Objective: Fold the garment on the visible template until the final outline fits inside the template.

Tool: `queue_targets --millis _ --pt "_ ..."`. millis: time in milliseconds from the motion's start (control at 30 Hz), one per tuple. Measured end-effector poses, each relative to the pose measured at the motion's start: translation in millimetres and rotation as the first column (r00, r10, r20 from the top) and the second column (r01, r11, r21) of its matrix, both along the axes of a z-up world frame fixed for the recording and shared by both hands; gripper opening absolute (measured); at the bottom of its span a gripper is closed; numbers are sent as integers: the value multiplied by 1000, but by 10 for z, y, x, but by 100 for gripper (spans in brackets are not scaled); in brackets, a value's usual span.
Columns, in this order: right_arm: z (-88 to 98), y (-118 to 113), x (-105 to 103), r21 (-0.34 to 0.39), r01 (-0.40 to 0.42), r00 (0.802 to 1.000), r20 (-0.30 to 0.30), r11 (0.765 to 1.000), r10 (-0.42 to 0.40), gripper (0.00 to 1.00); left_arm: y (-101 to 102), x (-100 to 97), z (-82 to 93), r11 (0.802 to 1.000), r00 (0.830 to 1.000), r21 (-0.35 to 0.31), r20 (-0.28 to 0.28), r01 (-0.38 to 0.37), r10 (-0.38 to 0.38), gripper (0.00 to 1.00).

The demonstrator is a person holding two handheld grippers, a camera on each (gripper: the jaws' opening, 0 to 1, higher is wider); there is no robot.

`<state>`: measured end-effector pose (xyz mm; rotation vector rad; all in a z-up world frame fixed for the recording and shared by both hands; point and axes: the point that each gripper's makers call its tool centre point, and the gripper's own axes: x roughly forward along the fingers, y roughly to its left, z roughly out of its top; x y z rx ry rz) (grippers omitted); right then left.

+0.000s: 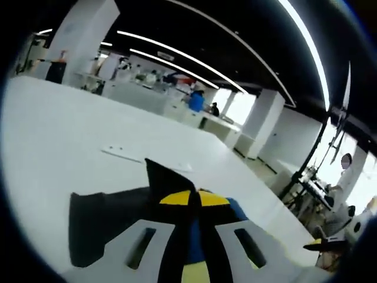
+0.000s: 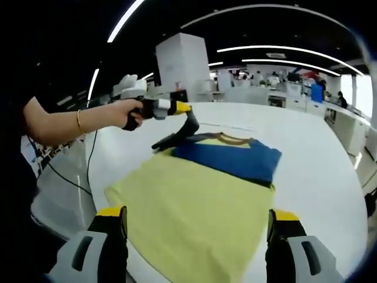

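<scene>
In the right gripper view, at far left, a person's hand (image 2: 128, 112) with a thin bracelet at the wrist holds the left claw (image 2: 177, 134), whose black jaws are pressed together on a dark sleeve of the yellow and blue short-sleeved garment (image 2: 194, 206). That garment lies flat on the white round-edged table (image 2: 330, 177), its yellow body nearest the camera, a blue band across the upper part and a yellow collar at the far end; the pinched sleeve is lifted off the table at the garment's far left corner. The right claw (image 2: 197, 233) rises from the bottom edge with its two black, yellow-tipped jaws spread wide, one at either side of the garment's near hem, above the cloth and not gripping it. In the left gripper view, dark fabric lies on the table at lower left, and the left claw (image 1: 191, 206) has its jaws closed on a raised black point of the garment (image 1: 106, 218), with yellow and blue cloth just behind. Further right, white pillars and workbenches stand in the background.
</scene>
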<state>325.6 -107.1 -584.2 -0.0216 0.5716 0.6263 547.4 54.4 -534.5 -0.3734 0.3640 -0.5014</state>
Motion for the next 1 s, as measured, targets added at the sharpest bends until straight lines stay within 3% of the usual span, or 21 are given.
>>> queue_targets --millis 467,1000 --pt "-68 -159 -35 -13 29 999 -21 999 -29 97 -454 34 -116 996 997 -45 -2 82 -83 0" --pt "-112 -209 -14 -9 51 998 -35 999 -51 97 -1051 -5 -17 969 972 -85 33 233 -231 0"
